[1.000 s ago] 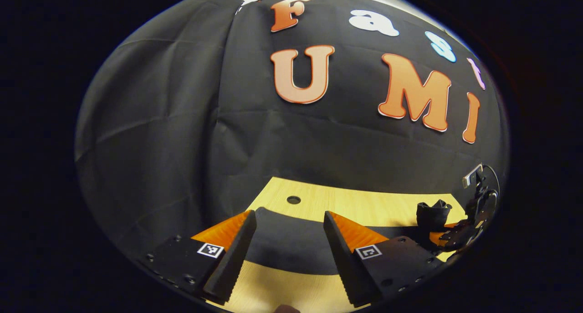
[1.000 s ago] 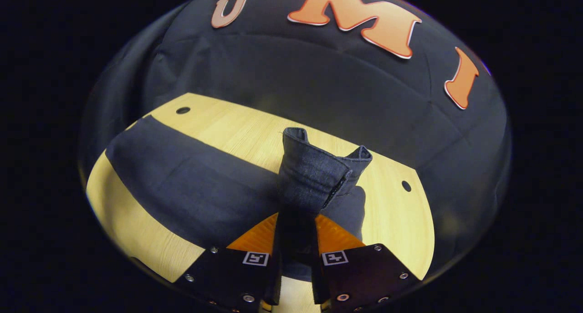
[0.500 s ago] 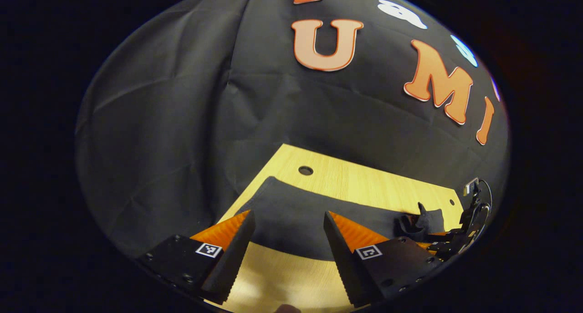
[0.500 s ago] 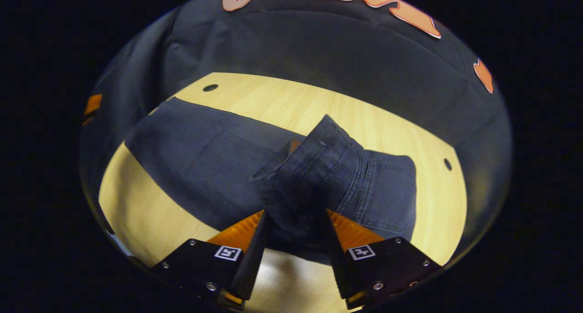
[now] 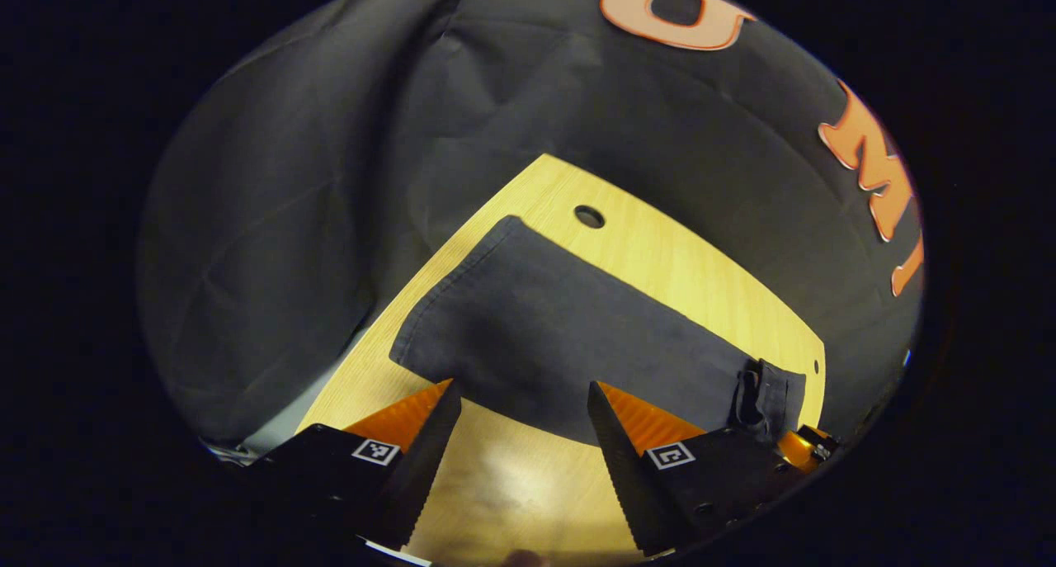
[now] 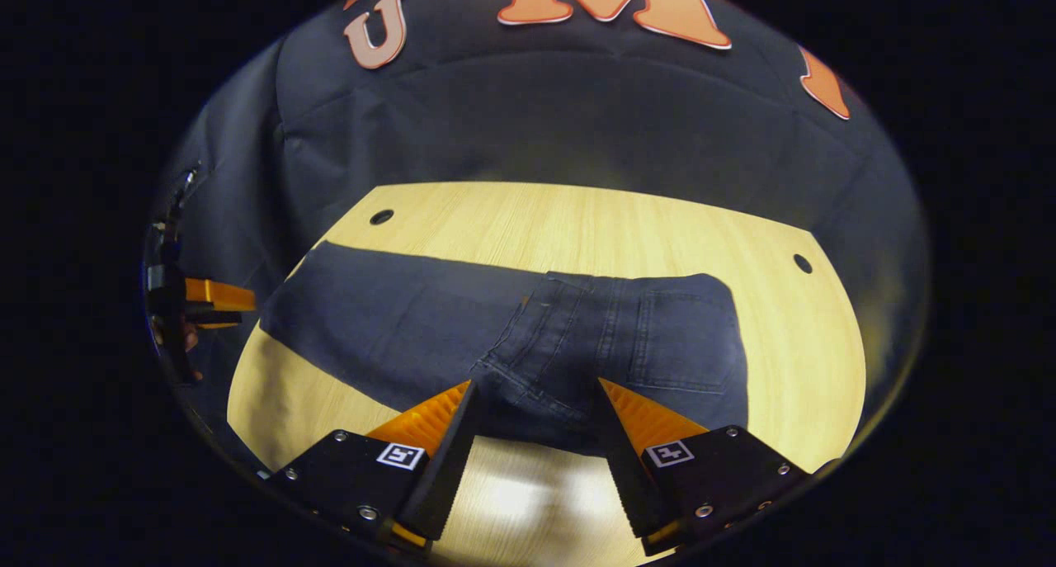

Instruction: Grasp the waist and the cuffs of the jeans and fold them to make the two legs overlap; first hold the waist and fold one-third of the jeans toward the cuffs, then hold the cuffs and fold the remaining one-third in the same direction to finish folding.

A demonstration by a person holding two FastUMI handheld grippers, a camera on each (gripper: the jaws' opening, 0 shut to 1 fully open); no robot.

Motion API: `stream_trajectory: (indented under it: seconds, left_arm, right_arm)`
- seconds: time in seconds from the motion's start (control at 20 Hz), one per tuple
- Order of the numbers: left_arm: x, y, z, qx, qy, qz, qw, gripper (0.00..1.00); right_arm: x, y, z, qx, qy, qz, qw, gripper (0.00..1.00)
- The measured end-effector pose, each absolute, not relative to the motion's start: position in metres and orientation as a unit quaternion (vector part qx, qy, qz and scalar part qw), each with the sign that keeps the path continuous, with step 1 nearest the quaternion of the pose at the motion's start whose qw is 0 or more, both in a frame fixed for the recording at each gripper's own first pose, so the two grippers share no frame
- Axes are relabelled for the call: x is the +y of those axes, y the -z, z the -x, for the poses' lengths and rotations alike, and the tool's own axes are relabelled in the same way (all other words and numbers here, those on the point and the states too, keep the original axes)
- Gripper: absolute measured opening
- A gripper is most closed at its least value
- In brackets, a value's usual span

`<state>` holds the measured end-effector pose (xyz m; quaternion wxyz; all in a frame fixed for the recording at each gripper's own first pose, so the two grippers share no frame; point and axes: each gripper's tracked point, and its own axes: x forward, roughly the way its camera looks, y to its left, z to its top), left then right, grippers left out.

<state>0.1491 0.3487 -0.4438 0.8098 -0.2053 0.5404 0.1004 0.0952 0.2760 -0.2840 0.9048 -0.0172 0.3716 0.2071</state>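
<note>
Right gripper (image 6: 536,394) and left gripper (image 5: 524,394) gape wide, empty; right gripper view reveals dark denim jeans' (image 6: 511,336) folded-over waist pocket (image 6: 681,340).

Wall: black cloth (image 5: 272,220) hangs behind the table and wraps round its left side; creased, with fold lines running across it (image 6: 577,121).
Table: pale wood top (image 6: 594,229), grain running far to near, lying flat against the cloth.
Holes: a round dark hole near the far left corner (image 6: 381,217) and a smaller one near the far right corner (image 6: 802,263); the left one also shows in the left gripper view (image 5: 589,217).
Corners: the far corners of the table are cut at a slant.
Light: a soft bright glare on the near part of the wood (image 6: 528,497); the cloth stays dim.
</note>
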Motion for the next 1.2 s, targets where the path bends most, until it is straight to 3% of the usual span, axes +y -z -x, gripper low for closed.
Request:
stream_trajectory:
  seconds: [0.1,0.2,0.35,0.4,0.45,0.7,0.75,0.85,1.0,1.2]
  left_arm:
    - [0.353,0.457,-0.147,0.568,-0.123,0.237,0.779,0.97]
    - [0.364,0.463,-0.147,0.591,-0.143,0.281,0.743,0.93]
    - [0.386,0.48,-0.157,0.601,-0.161,0.298,0.724,0.94]
    - [0.392,0.486,-0.158,0.609,-0.164,0.302,0.715,0.99]
    - [0.398,0.492,-0.158,0.616,-0.163,0.308,0.707,0.94]
    - [0.419,0.52,-0.16,0.648,-0.185,0.307,0.672,0.94]
    - [0.421,0.521,-0.16,0.653,-0.188,0.298,0.671,0.99]
    - [0.418,0.524,-0.162,0.665,-0.19,0.27,0.67,0.92]
    - [0.41,0.528,-0.165,0.693,-0.188,0.195,0.668,0.93]
    - [0.409,0.523,-0.177,0.68,-0.157,0.133,0.704,0.92]
  right_arm:
    - [0.266,0.272,-0.095,0.358,-0.187,0.012,0.915,0.82]
    - [0.253,0.259,-0.092,0.347,-0.168,0.001,0.923,0.83]
    - [0.228,0.25,-0.085,0.335,-0.137,-0.009,0.932,0.82]
    - [0.221,0.249,-0.082,0.333,-0.128,-0.008,0.934,0.82]
    - [0.215,0.249,-0.079,0.333,-0.122,-0.009,0.935,0.82]
    - [0.198,0.256,-0.063,0.34,-0.096,-0.021,0.935,0.82]
    - [0.199,0.257,-0.062,0.343,-0.094,-0.025,0.934,0.82]
    - [0.198,0.261,-0.058,0.348,-0.087,-0.034,0.933,0.82]
    - [0.199,0.263,-0.056,0.35,-0.085,-0.046,0.932,0.82]
    - [0.196,0.259,-0.058,0.348,-0.09,-0.045,0.932,0.82]
